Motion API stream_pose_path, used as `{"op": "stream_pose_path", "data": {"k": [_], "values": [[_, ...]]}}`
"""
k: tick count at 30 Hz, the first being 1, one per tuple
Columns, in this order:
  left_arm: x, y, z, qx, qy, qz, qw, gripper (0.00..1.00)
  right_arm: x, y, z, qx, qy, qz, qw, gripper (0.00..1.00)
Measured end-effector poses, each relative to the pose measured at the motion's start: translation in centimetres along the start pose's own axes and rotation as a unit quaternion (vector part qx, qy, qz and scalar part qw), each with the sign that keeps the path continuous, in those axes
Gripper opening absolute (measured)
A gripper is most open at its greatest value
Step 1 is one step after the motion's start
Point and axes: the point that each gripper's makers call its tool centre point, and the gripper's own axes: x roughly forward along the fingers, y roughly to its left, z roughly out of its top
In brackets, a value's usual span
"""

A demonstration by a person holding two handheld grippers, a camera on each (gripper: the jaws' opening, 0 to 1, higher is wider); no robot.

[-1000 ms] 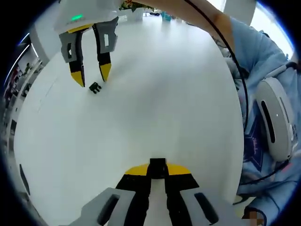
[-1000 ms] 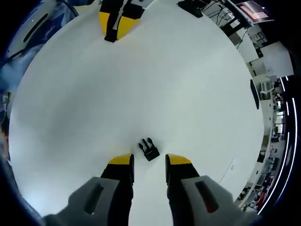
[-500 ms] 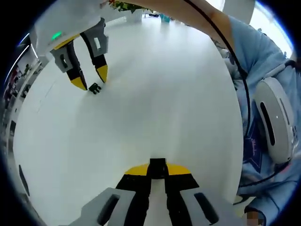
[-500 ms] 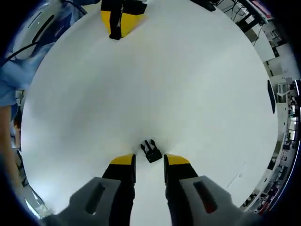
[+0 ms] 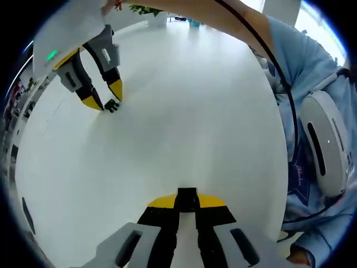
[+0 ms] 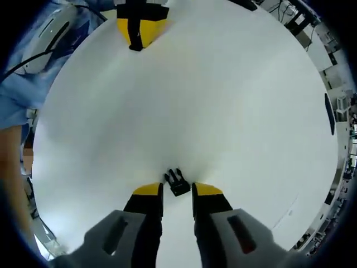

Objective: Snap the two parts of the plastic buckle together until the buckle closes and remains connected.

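Note:
On the white table lies a small black pronged buckle part, prongs pointing away from me. My right gripper stands open with its yellow tips on either side of the part's near end. The left gripper view has this same gripper at the upper left, tips down at the pronged part. My left gripper is shut on the other black buckle part, which pokes out between its yellow tips. The right gripper view shows that gripper at the top, apart from the pronged part.
A person in a light blue sleeve stands along the table's right side in the left gripper view, with a white rounded device and black cables on the chest. Room furniture lies beyond the table's edge.
My right gripper has come down around the pronged part and its jaws have narrowed a little. The left gripper has kept still, holding its part.

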Motion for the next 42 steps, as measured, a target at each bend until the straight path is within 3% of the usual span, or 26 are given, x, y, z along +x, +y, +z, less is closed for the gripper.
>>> {"op": "stream_pose_path", "data": {"k": [19,29,35,42], "values": [[-0.1,0.3,0.0,0.0,-0.005,0.0,1.0,0.1,-0.3,-0.9,-0.4,0.025,0.005,0.002,0.9997,0.11],[0.0,0.2,0.1,-0.002,-0.004,0.002,1.0,0.1,-0.4,-1.3,-0.8,0.082,0.004,-0.007,0.9966,0.1],[0.1,0.2,0.1,-0.002,-0.004,0.001,1.0,0.1,-0.2,-0.9,-0.9,0.133,0.005,-0.008,0.9911,0.1],[0.0,0.2,0.1,-0.003,-0.002,-0.001,1.0,0.1,-0.1,-0.4,-0.8,0.162,0.0,-0.012,0.9868,0.1]]}}
